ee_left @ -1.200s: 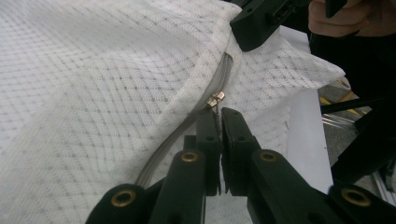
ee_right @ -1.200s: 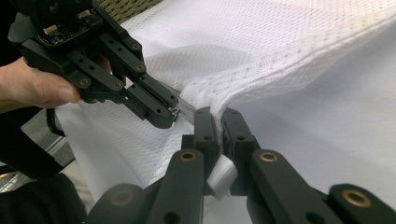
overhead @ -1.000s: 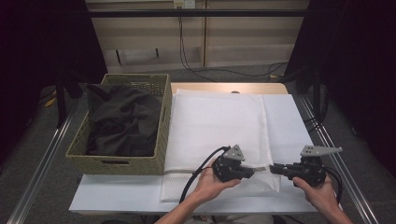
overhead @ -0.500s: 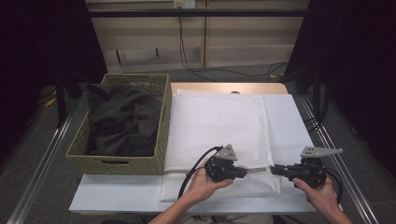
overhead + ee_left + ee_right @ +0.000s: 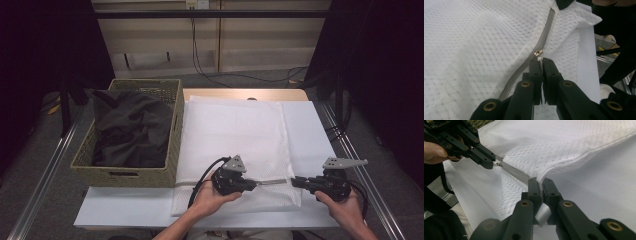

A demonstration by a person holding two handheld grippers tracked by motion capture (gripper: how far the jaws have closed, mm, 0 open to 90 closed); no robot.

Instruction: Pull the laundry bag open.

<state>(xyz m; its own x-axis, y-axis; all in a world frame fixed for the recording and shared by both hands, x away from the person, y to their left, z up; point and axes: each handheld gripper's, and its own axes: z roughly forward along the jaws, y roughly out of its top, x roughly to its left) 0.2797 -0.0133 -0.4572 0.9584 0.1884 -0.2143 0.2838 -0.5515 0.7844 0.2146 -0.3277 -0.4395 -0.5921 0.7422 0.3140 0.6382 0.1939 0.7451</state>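
At the near edge of the desk (image 5: 125, 210) the person's two tools work the zipper (image 5: 524, 67) of a white mesh laundry bag (image 5: 235, 135), which lies flat on a white sheet, its zipped edge running across between the two hands; the left tool (image 5: 540, 60) has its jaws pressed together on the small white pull tab of the brass slider (image 5: 538, 52), which sits just beyond the jaw tips on the grey zipper tape; the right tool (image 5: 539, 181) is pinched shut on the corner of the bag where the zipper ends, a fold of mesh and a bit of white label caught between its jaws; in the high view the left tool (image 5: 252, 185) and the right tool (image 5: 295, 181) lie near each other along that edge, a short grey run of zipper stretched between them; the bag looks light, soft and limp, so it will bunch and drag along unless one end is anchored, and the tab is tiny and likely to slip, so the best holds are the ones taken, tab on one side and seam corner on the other, keeping the tape taut; farther off, to the left, a woven basket (image 5: 175, 130) holds dark clothing (image 5: 130, 130), just beside the bag's left edge.
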